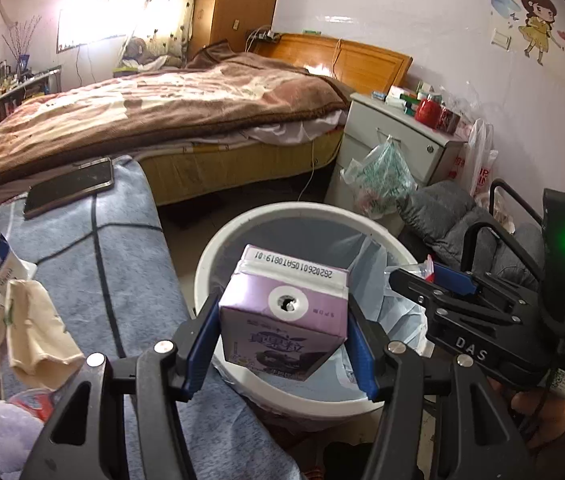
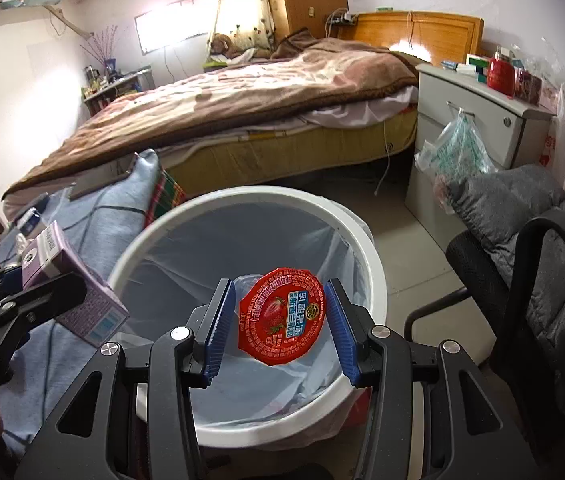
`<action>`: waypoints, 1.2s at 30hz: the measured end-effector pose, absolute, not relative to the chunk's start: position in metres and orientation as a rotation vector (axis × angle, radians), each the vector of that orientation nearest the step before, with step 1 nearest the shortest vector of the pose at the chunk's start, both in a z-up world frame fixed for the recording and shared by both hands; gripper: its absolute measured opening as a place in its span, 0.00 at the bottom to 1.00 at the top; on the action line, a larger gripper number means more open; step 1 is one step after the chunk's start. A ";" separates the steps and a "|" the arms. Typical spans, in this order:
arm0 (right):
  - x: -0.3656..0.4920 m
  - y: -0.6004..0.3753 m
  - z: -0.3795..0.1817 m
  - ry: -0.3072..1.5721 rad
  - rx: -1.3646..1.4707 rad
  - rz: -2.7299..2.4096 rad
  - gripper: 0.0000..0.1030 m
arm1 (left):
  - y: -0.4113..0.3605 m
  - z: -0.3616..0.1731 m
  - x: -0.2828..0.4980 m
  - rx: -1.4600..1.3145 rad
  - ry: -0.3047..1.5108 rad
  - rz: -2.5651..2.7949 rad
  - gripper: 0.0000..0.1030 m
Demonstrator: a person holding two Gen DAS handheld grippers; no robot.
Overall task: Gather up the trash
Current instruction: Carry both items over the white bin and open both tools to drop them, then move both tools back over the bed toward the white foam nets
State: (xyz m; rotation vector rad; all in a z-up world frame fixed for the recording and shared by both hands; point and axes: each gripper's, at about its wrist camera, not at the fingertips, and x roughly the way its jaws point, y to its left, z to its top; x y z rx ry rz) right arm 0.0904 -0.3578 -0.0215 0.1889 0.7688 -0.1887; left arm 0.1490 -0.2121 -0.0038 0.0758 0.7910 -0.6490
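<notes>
Jaws clamp purple carton (image 1: 282,316) and red-lidded cup (image 2: 280,316) above the bin's (image 2: 242,200) open rim.

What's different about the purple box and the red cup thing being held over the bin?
The purple carton is a boxy shape with flat sides; the red-lidded cup is round with a clear body. The carton's top shows a punched straw hole; the cup's lid looks sealed. The left gripper holds the carton, the right gripper the cup. Both hang over the white bin.

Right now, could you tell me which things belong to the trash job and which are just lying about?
Job: purple carton in left claw; red-lidded cup in right claw; white bin; crumpled wrappers.

Lying about: phone, bed, nightstand, hanging plastic bag.
</notes>
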 end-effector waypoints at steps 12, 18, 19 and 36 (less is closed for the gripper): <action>0.093 -0.372 -0.032 0.822 0.190 -0.204 0.64 | -0.225 -0.014 0.158 0.065 0.815 -0.673 0.71; 0.089 -0.370 -0.030 0.816 0.209 -0.214 0.66 | -0.217 -0.008 0.155 0.049 0.805 -0.672 0.71; 0.088 -0.369 -0.029 0.814 0.206 -0.216 0.66 | -0.213 -0.005 0.153 0.046 0.798 -0.669 0.71; 0.064 -0.324 -0.004 0.732 0.196 -0.139 0.66 | -0.127 0.023 0.114 0.028 0.708 -0.560 0.72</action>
